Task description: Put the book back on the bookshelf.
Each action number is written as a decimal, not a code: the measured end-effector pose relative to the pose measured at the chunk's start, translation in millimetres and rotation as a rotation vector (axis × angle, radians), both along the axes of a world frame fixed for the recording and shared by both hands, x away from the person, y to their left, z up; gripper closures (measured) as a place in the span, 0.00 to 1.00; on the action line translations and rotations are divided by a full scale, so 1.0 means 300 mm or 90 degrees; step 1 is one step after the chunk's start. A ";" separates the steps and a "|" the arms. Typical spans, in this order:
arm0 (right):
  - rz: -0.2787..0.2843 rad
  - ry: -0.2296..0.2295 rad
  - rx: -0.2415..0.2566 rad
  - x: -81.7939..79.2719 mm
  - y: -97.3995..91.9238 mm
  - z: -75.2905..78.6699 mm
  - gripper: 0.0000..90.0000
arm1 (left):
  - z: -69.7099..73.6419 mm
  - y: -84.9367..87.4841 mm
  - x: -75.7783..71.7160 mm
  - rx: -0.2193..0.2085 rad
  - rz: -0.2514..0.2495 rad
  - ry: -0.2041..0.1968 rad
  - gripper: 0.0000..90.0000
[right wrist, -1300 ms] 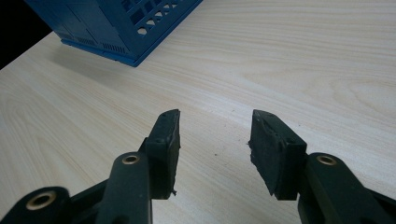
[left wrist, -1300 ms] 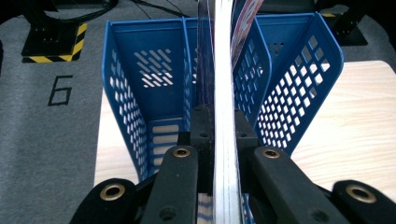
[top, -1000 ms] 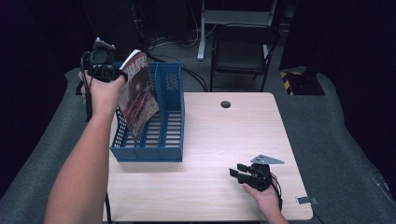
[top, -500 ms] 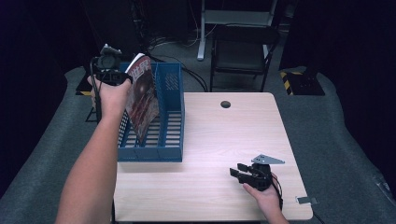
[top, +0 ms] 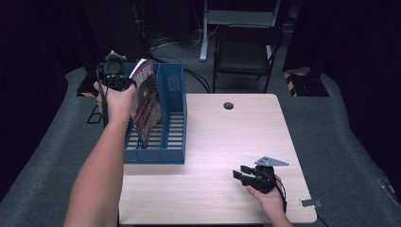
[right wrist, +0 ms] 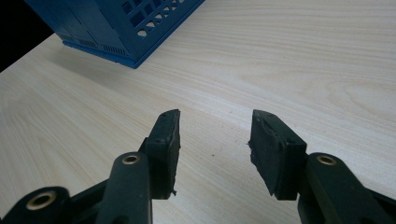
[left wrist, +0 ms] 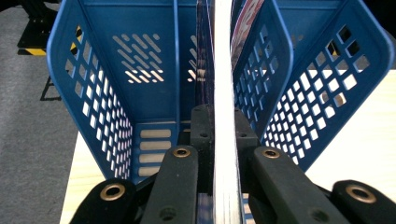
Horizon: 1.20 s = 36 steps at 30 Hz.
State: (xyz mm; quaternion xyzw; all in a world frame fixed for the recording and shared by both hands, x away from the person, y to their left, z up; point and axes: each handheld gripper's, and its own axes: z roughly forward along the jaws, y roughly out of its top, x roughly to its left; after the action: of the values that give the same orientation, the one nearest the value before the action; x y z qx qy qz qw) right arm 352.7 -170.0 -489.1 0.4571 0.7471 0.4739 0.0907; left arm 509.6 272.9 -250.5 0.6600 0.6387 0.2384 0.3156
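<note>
Got left gripper (left wrist: 219, 135) clamped on magazine (top: 145, 101) spine, upright so it drops into blue file rack (top: 172, 120) at table's (top: 227, 142) left edge. Right gripper (right wrist: 212, 149) parked near front-right corner, jaws apart, nothing between.

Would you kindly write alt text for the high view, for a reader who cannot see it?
The left gripper holds a magazine upright in a blue file rack at the left of a wooden table. The right gripper rests near the table's front right, jaws apart and empty.
</note>
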 end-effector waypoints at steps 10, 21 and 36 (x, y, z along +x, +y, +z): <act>-0.003 0.001 0.004 0.000 -0.005 0.001 0.58 | -0.032 -0.015 0.016 0.002 0.004 -0.001 0.93; -0.006 0.001 0.005 0.000 -0.008 -0.001 0.58 | -0.071 -0.012 0.031 -0.002 0.009 0.003 0.93; -0.006 0.002 0.004 0.002 -0.012 -0.005 0.58 | -0.099 -0.026 0.048 0.002 0.014 -0.010 0.93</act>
State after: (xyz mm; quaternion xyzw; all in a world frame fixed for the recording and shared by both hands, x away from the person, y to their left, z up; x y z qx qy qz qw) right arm 353.3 -173.7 -490.5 0.4617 0.7437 0.4749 0.0904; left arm 524.0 264.9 -280.1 0.6516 0.6431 0.2479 0.3169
